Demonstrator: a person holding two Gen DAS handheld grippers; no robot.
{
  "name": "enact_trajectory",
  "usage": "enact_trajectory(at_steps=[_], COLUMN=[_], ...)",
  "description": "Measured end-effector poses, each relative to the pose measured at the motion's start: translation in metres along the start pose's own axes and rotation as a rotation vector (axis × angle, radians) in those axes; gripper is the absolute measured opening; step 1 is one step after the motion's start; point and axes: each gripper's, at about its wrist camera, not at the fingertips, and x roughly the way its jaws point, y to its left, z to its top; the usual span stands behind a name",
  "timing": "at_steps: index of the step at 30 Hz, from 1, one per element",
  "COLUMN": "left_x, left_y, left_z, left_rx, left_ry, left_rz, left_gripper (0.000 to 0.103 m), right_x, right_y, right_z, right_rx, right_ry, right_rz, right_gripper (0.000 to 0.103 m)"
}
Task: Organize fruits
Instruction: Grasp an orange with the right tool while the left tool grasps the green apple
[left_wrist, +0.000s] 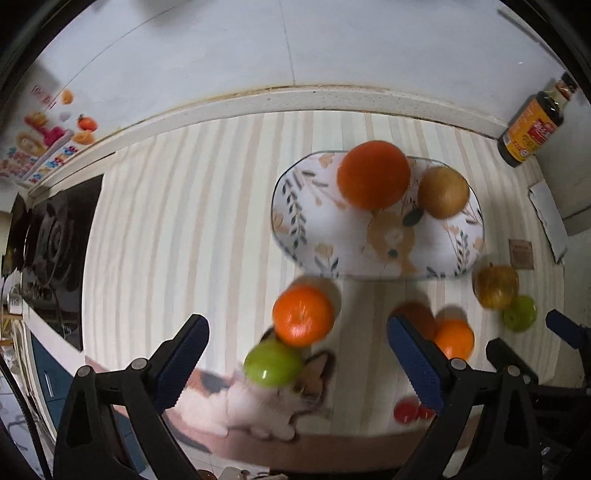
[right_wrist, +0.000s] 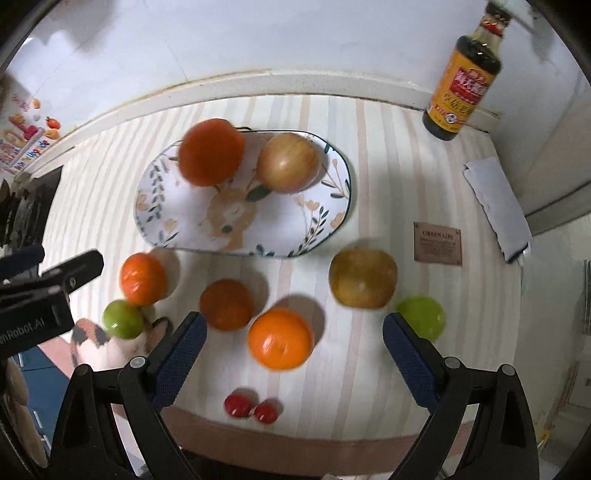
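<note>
- Both the left gripper (left_wrist: 295, 356) and the right gripper (right_wrist: 293, 345) are seen with jaws spread wide and nothing held, high above the counter.
- Two fruits lie on the plate (right_wrist: 177, 221): a large orange (right_wrist: 211, 152) and an apple (right_wrist: 288, 162), side by side.
- On the striped mat (right_wrist: 376, 155) in front of the plate are counted three smaller oranges, one yellow-brown fruit (right_wrist: 363, 282), two green fruits and two small red ones (right_wrist: 251, 407).
- The next pick is judged best made straight down over one loose fruit, the bright orange (right_wrist: 281, 339) being nearest the right jaws.
- Neighbours should be cleared before closing, since round fruit may roll.
</note>
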Motion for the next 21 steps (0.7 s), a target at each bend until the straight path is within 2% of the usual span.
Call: enact_trajectory(at_steps=[5,12,18,21], left_x=[-0.026,-0.045,-0.047,-0.033], left_y=[0.005,0.01,0.015,0.021], left_z=[-0.03,-0.052,-0.056,-0.052], left_rx=[0.007,-0.015,-0.063,-0.086], left_ry=[-0.031,-0.057,-0.074,-0.046], left_rz=[-0.002,-0.02,-0.033,-0.023], left_gripper=[0.099,0.099,0.099,0.103], right_x=[-0.029,-0.057,-0.064,-0.052], right_y=[0.007,0.017,0.015,0.004], right_z=[-0.026,-0.053,-0.054,-0.049], right_rx=[0.009,0.014,0.018,0.045], right_ry=[-0.044,-0.077,-0.099,-0.078], right_rz=[0.009,0.054,0.087,0.109], right_gripper=[0.098,0.098,0.098,0.098])
